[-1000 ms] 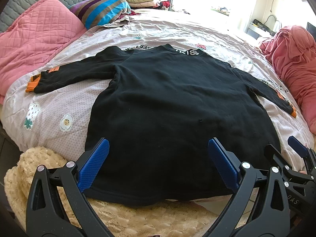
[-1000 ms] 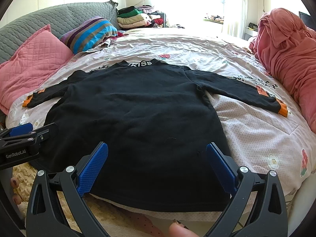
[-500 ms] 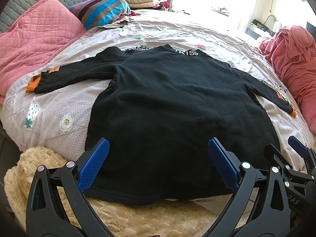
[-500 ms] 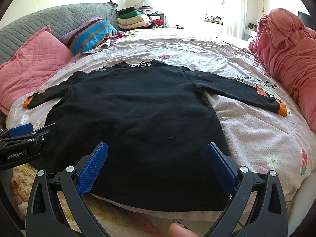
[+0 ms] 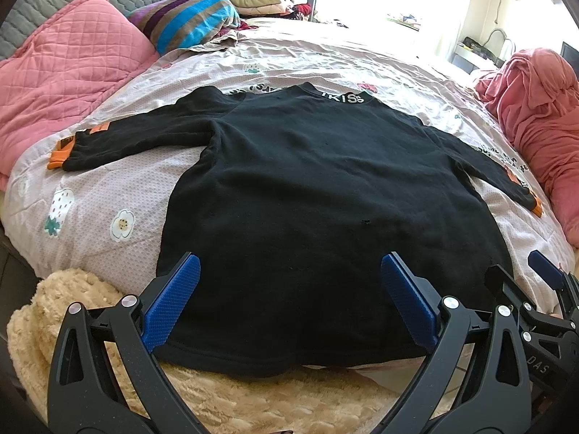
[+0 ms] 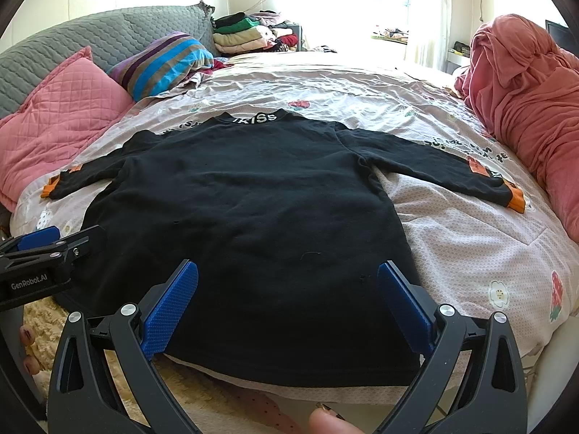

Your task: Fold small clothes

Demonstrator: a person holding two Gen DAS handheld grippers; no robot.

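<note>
On the bed [image 5: 253, 58] my black sweater [image 5: 325, 188] lies flat, unfolded; both my left fingers [image 5: 289, 303] and right fingers [image 6: 289, 303] spread wide over its hem, next grab a sleeve I guess

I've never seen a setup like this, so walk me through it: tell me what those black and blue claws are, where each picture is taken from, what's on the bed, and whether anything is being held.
The claws are two handheld grippers, one in each of a person's hands; no robot is there. Each carries a camera that looks forward between its two blue-padded fingers. One picture comes from the left gripper, the other from the right gripper; each also shows the other at its edge. On the bed a black sweater lies spread flat, sleeves out, with orange cuffs. Pillows and a stack of folded clothes lie at the far end. Both grippers are open near the hem and hold nothing.
</note>
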